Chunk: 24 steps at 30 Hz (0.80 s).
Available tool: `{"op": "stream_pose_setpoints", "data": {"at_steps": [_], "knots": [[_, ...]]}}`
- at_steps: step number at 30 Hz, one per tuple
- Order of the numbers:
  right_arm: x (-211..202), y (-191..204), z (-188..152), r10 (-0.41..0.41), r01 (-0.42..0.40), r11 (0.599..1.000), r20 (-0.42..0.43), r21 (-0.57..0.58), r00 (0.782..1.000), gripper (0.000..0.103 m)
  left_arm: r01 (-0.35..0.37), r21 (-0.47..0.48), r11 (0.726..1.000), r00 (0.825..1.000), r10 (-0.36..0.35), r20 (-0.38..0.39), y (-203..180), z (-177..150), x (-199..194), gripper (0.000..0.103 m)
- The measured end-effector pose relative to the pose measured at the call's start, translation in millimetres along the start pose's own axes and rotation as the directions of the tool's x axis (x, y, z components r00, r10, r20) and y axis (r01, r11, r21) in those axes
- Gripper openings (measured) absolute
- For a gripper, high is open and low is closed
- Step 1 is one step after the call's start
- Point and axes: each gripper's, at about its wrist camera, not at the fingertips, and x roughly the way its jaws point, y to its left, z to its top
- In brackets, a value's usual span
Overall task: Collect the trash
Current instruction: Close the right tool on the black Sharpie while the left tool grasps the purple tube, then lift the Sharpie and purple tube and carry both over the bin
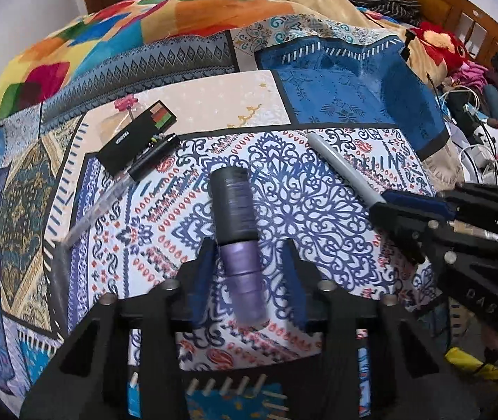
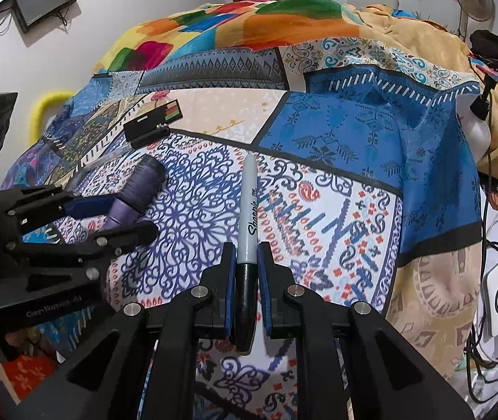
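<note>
Patterned bedspread [image 1: 319, 175] on a cluttered bed, with both grippers down on small items and nothing visibly binned yet.

Collection looks early: no bin or bag is in view, so every piece still has to be carried off. Right gripper [image 2: 247, 276] is clamped on a marker [image 2: 248, 224], its pads pressing the black cap end while the grey barrel points away up the bedspread. Left of the marker, the left gripper [image 1: 249, 273] straddles a purple bottle [image 1: 240, 238] with a dark ribbed cap; its fingers stand partly apart, with a gap on the right side, so the bottle is between them but not yet pinched. Beyond the bottle, further left, lie a black makeup box [image 1: 133, 140] and a clear pen [image 1: 109, 199], both untouched. The bottle looks smooth and round, likely to roll.
</note>
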Motion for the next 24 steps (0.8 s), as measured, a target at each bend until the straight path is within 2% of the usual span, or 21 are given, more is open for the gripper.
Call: {"op": "stream_pose_setpoints", "data": {"at_steps": [6, 9, 10, 11, 15, 19, 24], "knots": [[-2.4, 1.3, -5.7, 0.004, -0.004, 1.0, -0.016, 0.008, 1.0, 0.012, 0.01, -0.094, 0.996, 1.0, -0.011, -0.014, 1.1, 15.6, 5.9, 0.036], [-3.6, 0.5, -7.6, 0.003, -0.003, 1.0, -0.018, 0.015, 1.0, 0.012, -0.034, -0.082, 0.996, 0.999, 0.035, 0.011, -6.2, 19.6, 9.8, 0.035], [-3.9, 0.0, -7.9, 0.005, -0.004, 1.0, -0.019, 0.018, 1.0, 0.012, -0.056, -0.07, 0.996, 0.998, 0.057, 0.019, -9.7, 19.3, 10.0, 0.028], [-4.2, -0.5, -8.1, 0.003, -0.003, 1.0, -0.022, 0.022, 1.0, 0.012, -0.047, -0.069, 0.996, 0.999, 0.049, 0.022, -11.0, 18.1, 9.1, 0.025], [-9.6, -1.3, -5.5, 0.005, -0.004, 0.999, -0.018, 0.036, 1.0, 0.012, -0.038, -0.076, 0.996, 0.999, 0.04, 0.018, -14.7, 10.5, 1.6, 0.025], [-26.9, 2.0, -1.6, 0.014, -0.014, 0.999, 0.007, 0.043, 1.0, 0.012, -0.026, -0.101, 0.995, 0.999, 0.03, 0.036, -13.4, 1.0, -20.1, 0.025], [-59.5, 14.3, 3.4, 0.023, -0.024, 0.999, 0.053, 0.027, 0.998, 0.012, -0.026, -0.132, 0.991, 0.995, 0.039, 0.095, -11.8, -6.7, -71.6, 0.025]]}}
